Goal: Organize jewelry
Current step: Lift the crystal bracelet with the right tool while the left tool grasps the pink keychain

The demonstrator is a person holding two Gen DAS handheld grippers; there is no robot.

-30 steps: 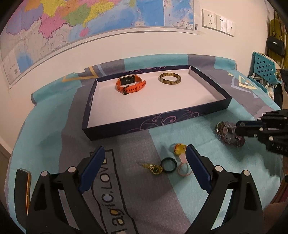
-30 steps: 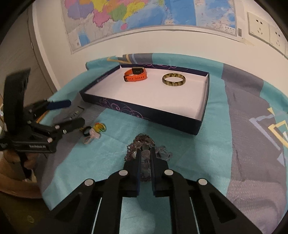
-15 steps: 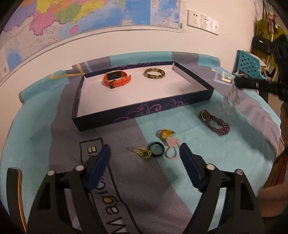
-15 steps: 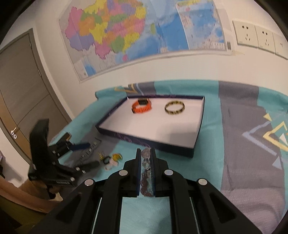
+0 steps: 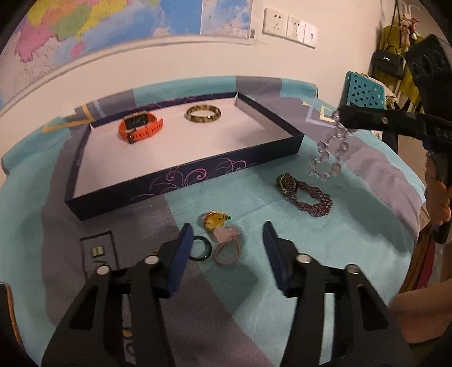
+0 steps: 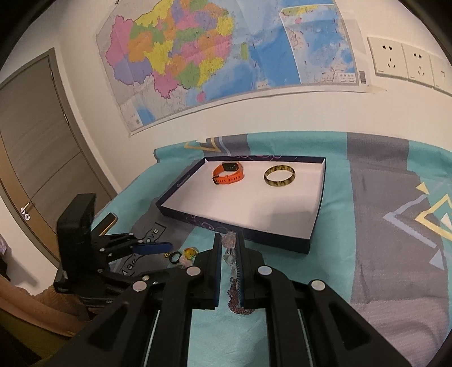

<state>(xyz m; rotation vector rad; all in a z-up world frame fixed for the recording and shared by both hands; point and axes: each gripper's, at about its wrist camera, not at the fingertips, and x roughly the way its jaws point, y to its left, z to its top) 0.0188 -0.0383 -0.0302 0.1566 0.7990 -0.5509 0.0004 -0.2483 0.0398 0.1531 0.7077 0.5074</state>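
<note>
My right gripper (image 6: 228, 242) is shut on a clear bead bracelet (image 5: 327, 158), which dangles above the cloth just right of the navy tray (image 5: 183, 175). Inside the tray lie an orange watch (image 5: 139, 127) and a mottled yellow bangle (image 5: 204, 114). A purple beaded bracelet (image 5: 305, 194) stays on the teal cloth under the hanging beads. My left gripper (image 5: 227, 242) hovers low over a black ring (image 5: 199, 248), a pink loop (image 5: 227, 249) and a yellow trinket (image 5: 214, 220). Its jaws are closing, and the pink loop lies between the pads, untouched.
A map and wall sockets (image 5: 288, 24) line the wall behind the table. A teal perforated crate (image 5: 364, 90) and hanging bags stand past the right edge. A person's hand (image 5: 438, 197) holds the right gripper. A door (image 6: 36, 141) is at the left.
The right gripper lifted the clear bracelet off the cloth, leaving the purple one behind. The left jaws narrowed and settled around the small rings.
</note>
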